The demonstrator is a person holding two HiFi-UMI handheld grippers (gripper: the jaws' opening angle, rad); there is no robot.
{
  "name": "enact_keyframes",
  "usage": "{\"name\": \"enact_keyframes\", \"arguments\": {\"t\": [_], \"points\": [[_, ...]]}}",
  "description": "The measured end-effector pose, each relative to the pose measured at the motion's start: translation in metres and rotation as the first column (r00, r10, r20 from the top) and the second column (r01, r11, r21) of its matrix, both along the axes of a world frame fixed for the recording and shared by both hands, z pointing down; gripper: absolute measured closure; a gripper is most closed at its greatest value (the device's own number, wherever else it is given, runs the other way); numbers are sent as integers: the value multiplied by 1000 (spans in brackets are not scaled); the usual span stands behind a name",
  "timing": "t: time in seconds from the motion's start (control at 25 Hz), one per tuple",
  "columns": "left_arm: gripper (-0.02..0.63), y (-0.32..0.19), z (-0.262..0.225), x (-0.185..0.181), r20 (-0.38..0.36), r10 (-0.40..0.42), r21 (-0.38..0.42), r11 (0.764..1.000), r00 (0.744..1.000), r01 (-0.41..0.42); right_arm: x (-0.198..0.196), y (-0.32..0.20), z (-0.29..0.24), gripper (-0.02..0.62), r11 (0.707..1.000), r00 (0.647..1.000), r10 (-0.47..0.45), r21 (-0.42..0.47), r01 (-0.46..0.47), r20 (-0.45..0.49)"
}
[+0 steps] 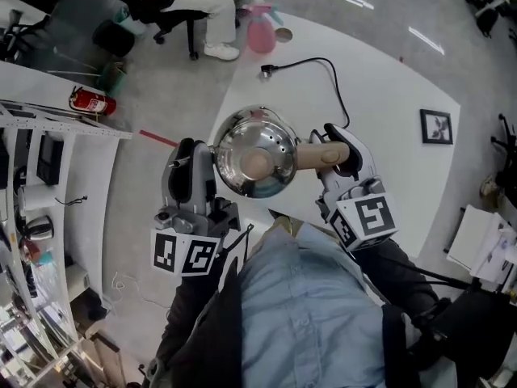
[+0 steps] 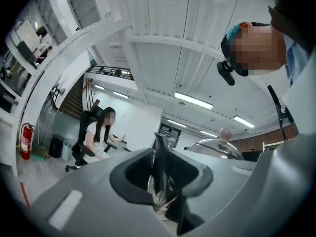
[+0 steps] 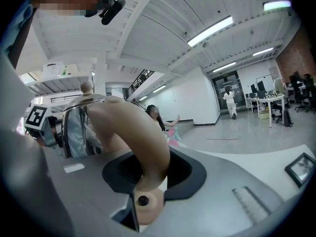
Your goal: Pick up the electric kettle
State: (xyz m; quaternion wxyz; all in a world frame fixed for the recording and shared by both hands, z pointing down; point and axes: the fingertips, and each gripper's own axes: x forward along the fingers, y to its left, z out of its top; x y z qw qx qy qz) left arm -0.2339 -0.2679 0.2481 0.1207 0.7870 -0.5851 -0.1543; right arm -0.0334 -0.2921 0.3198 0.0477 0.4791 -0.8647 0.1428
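The electric kettle point(image 1: 254, 153) held in the air over the desk point(image 1: 388, 87) edge.
Right gripper point(image 1: 338, 150) fingers clamp its beige handle point(image 3: 136, 132); left gripper point(image 1: 199, 176) fingers, nearly closed, pinch its thin metal spout point(image 2: 160, 167).

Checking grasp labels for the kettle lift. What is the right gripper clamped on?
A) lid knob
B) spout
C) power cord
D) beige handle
D: in the right gripper view, the right gripper has its jaws closed around the beige handle of the kettle.
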Motion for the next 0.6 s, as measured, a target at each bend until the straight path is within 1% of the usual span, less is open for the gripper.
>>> {"name": "enact_keyframes", "arguments": {"t": [0.12,0.24,0.48,0.6], "points": [[521,16,-20,-1,-1,-22,17,1000,1000,22,-2,10,-19,474,1000,1000,-19,4,19,5],[520,26,-35,0,0,-31,49,998,1000,31,-1,14,-34,474,999,1000,-28,31,28,8],[520,41,-44,5,-2,-44,66,997,999,44,4,22,-48,476,998,1000,-25,55,25,4],[520,44,-45,5,-1,-52,69,996,999,51,4,22,-50,476,998,1000,-25,53,25,3]]}}
